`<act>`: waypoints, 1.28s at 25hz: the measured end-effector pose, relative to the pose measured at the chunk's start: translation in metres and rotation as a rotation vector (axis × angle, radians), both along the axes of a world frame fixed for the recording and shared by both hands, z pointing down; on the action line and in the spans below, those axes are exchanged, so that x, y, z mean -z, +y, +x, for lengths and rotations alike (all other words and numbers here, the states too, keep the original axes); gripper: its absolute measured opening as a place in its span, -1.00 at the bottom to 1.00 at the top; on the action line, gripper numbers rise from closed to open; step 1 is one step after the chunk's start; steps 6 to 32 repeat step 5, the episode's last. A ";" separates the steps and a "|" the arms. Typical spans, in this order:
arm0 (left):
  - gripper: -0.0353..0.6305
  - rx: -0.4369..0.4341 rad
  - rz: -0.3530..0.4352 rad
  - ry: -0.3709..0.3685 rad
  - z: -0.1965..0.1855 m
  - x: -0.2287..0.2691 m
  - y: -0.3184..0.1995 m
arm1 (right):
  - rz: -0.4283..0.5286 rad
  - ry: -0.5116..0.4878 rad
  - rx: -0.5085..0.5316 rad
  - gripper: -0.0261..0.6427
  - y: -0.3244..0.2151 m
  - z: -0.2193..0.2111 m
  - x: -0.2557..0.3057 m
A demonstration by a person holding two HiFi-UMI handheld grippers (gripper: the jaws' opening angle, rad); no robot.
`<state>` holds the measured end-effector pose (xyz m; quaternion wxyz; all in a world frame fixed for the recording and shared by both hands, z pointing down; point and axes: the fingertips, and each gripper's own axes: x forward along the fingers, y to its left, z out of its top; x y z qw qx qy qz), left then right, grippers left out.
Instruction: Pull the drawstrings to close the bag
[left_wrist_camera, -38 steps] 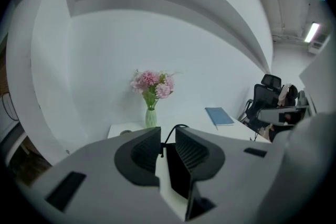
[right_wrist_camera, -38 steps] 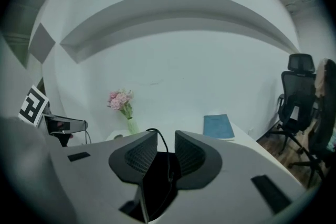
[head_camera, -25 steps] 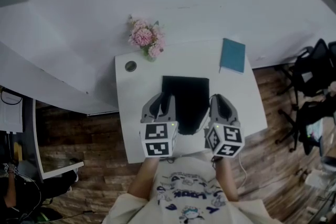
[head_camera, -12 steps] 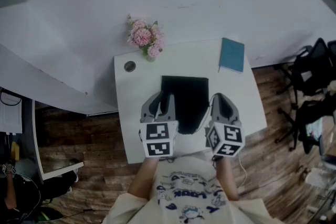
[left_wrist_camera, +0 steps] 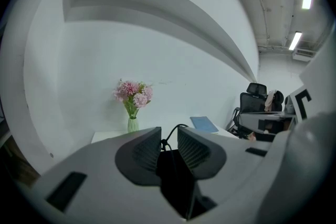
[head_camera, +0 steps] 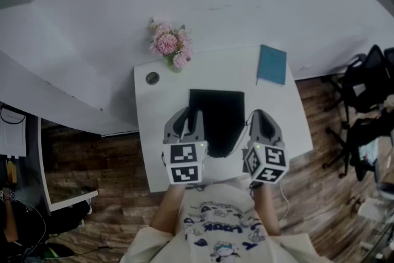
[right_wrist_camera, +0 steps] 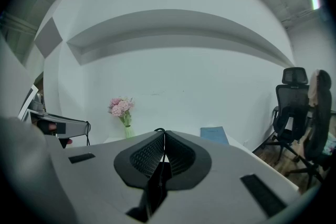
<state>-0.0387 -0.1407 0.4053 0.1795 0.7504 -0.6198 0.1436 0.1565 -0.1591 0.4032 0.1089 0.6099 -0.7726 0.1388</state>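
A black drawstring bag point(head_camera: 218, 114) lies flat in the middle of the white table point(head_camera: 154, 132). My left gripper point(head_camera: 188, 119) is at the bag's near left corner. In the left gripper view its jaws point(left_wrist_camera: 168, 136) stand apart, with the thin black drawstring point(left_wrist_camera: 164, 143) and its knot in the gap and the bag point(left_wrist_camera: 176, 181) dark below. My right gripper point(head_camera: 257, 116) is at the near right corner. Its jaws point(right_wrist_camera: 164, 136) are pressed together on the other drawstring, whose loop point(right_wrist_camera: 159, 129) pokes out above the tips.
A vase of pink flowers point(head_camera: 169, 45) stands at the table's far left, with a round cable hole point(head_camera: 152, 78) near it. A teal book point(head_camera: 273, 64) lies at the far right. Black office chairs point(head_camera: 366, 89) stand right of the table on the wood floor.
My right gripper has shifted a touch to the right. The left gripper and the bag stay where they were.
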 end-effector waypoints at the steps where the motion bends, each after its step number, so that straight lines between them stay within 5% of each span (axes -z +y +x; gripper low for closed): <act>1: -0.61 0.001 0.000 -0.001 -0.001 0.000 0.000 | -0.002 0.001 -0.002 -0.90 0.000 0.001 0.000; 32: -0.61 0.006 -0.003 -0.003 -0.003 -0.001 0.000 | -0.003 0.000 -0.008 -0.90 -0.001 0.002 0.000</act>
